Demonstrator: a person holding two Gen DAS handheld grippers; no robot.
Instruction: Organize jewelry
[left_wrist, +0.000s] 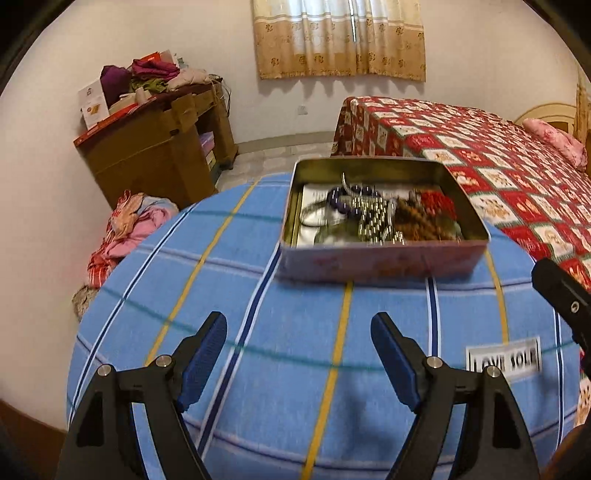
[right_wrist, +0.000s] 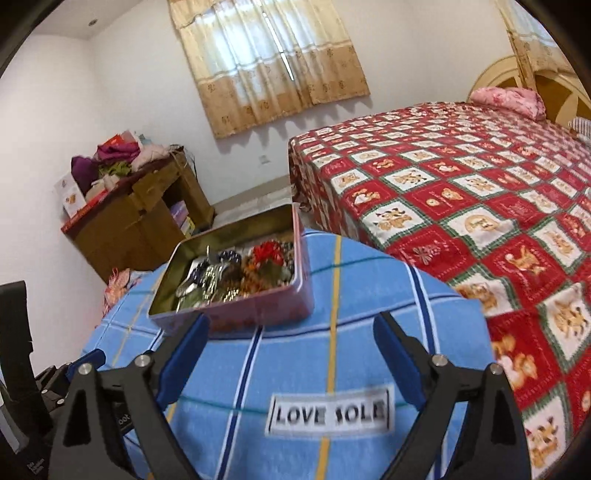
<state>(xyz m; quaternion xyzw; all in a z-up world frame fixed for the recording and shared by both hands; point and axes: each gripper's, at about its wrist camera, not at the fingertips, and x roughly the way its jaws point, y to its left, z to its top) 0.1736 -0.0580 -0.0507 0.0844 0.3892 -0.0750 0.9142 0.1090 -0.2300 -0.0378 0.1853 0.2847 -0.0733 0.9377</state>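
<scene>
On the blue cloth (right_wrist: 332, 354) sits the jewelry tin (left_wrist: 384, 254); both tongs (left_wrist: 299, 332) (right_wrist: 291, 332) gape, released.

A home bedroom is showing here: a bed (right_wrist: 461, 192) wearing a red patchwork cover, a pink pillow (right_wrist: 509, 99), curtains (right_wrist: 269, 62) hanging at the window, clothes (left_wrist: 147, 75) lying piled on a wooden cabinet (left_wrist: 155, 155)

The left hand-held gripper (left_wrist: 299, 338), fingers spread, hangs over a blue plaid cloth (left_wrist: 258, 295); ahead, an open tin (left_wrist: 384, 254) holds seemingly tangled bead jewelry (left_wrist: 380, 218).
</scene>
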